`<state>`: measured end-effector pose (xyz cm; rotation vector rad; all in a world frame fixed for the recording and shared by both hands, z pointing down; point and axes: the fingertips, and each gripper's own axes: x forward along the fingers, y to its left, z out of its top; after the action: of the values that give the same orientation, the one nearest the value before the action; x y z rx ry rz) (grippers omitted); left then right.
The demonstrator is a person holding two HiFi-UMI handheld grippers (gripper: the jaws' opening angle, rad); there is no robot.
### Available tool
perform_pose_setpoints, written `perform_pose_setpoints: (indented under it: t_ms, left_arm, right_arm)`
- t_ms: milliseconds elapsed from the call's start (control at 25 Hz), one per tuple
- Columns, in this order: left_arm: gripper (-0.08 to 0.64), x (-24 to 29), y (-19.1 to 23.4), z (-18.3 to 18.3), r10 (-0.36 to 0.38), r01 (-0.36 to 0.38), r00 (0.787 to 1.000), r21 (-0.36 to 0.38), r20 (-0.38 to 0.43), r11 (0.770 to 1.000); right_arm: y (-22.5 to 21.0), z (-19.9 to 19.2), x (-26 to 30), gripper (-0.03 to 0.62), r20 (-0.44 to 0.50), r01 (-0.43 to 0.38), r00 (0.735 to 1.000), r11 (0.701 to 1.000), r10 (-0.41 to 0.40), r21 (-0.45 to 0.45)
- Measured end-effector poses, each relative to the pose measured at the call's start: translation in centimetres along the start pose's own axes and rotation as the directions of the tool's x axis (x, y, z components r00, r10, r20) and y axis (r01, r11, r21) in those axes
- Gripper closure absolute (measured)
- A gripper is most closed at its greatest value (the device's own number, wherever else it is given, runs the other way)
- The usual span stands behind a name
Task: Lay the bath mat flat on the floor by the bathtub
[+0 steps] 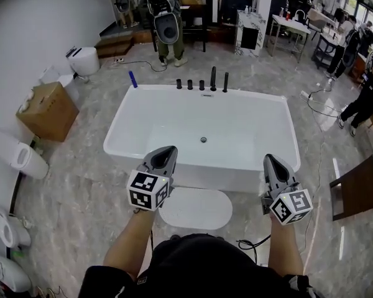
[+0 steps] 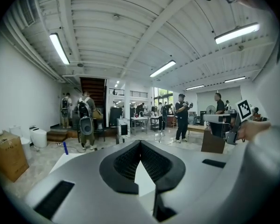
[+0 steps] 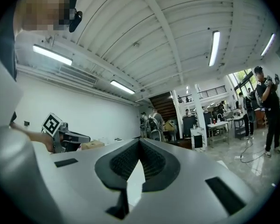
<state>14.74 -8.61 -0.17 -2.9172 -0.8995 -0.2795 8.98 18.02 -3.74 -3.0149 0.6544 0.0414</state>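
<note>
The mat (image 1: 196, 208) is being left flat on the floor (image 1: 81, 185), just beside the tub (image 1: 202, 132), so the task is judged done. The left gripper (image 1: 170, 151) and right gripper (image 1: 268, 161) are being held level above it. Their jaws are being kept together on nothing, since nothing seems left to carry.

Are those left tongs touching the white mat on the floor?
Apart. The left gripper view shows the left tongs shut on nothing, held level in the air; the bath mat lies on the floor below.
</note>
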Motion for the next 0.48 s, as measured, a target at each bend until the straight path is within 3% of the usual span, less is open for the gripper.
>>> perform_pose_setpoints:
  t_ms: [160, 480]
  left_arm:
    - [0.551, -0.5, 2.6, 1.3, 0.031, -0.03, 0.999, -0.007, 0.024, 1.0]
    - [0.549, -1.1, 4.5, 0.4, 0.043, -0.043, 0.999, -0.031, 0.017, 0.999]
  right_arm:
    - [1.6, 0.5, 1.1, 0.58, -0.006, -0.004, 1.0, 1.0, 0.004, -0.031]
    - [3.5, -2.0, 1.6, 0.58, -0.056, -0.007, 0.998, 1.0, 0.007, 0.008]
